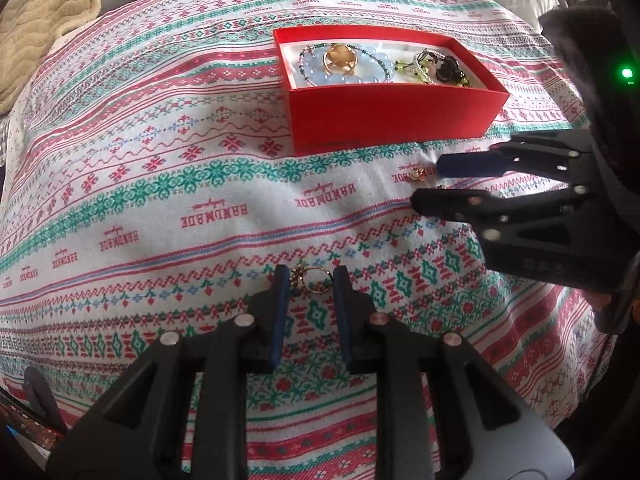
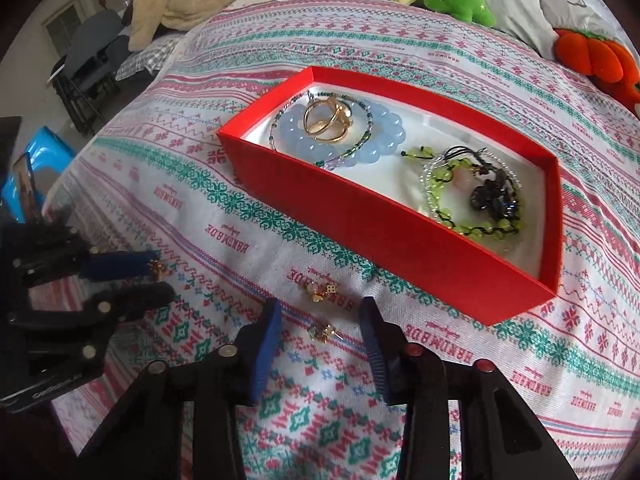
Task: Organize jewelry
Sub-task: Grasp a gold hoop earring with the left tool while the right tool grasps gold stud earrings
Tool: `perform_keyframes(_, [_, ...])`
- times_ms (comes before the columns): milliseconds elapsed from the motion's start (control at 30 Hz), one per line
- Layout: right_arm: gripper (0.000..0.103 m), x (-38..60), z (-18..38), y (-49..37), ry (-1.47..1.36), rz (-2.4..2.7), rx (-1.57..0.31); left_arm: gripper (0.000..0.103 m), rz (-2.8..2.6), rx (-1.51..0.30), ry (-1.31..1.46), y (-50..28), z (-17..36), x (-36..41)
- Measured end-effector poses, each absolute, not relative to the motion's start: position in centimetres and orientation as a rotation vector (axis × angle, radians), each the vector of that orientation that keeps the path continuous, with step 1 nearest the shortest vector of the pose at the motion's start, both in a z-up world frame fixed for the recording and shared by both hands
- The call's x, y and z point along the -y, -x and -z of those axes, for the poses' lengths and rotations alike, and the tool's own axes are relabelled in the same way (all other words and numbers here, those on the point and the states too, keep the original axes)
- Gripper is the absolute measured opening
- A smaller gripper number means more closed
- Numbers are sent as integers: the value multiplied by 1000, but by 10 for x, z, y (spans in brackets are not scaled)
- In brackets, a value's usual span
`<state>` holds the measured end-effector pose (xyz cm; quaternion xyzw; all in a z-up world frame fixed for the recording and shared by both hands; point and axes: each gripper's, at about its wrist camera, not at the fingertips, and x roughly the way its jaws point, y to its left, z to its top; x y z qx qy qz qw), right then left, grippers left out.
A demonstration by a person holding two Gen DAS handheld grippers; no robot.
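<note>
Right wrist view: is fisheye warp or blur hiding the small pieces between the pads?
Right wrist view: edges bow, red box looks bent, yet the earring by the right hand-held gripper stays sharp. Left wrist view: soft even light, ring crisp.

My left gripper [image 1: 308, 276]: matte black plastic linkage arms with triangular cut-outs, round silver pivot pins, two flat fingers faced with ribbed dark-blue pads [image 1: 280, 300]. My right gripper [image 2: 322, 320]: same black frame and blue pads, with silver pins on one side, red ones on the other. A green indicator light [image 1: 626, 73] glows on its housing.
</note>
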<state>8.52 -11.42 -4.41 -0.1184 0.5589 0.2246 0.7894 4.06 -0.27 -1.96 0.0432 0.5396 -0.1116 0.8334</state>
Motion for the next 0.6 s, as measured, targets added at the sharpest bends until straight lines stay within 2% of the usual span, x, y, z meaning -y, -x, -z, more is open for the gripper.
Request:
perform_keyframes(167, [28,105,48,-87,283,-488,-1186,24,237,-1146,-89,-41,20,3])
perform_keyframes(333, [13,102,49,-86,282,-493,-1182,24,235,-1146,-91,-39,20,4])
perform_keyframes(600, [10,106,43,-87,260,-487,-1188,24,205,-1120,-79,-38,14,-1])
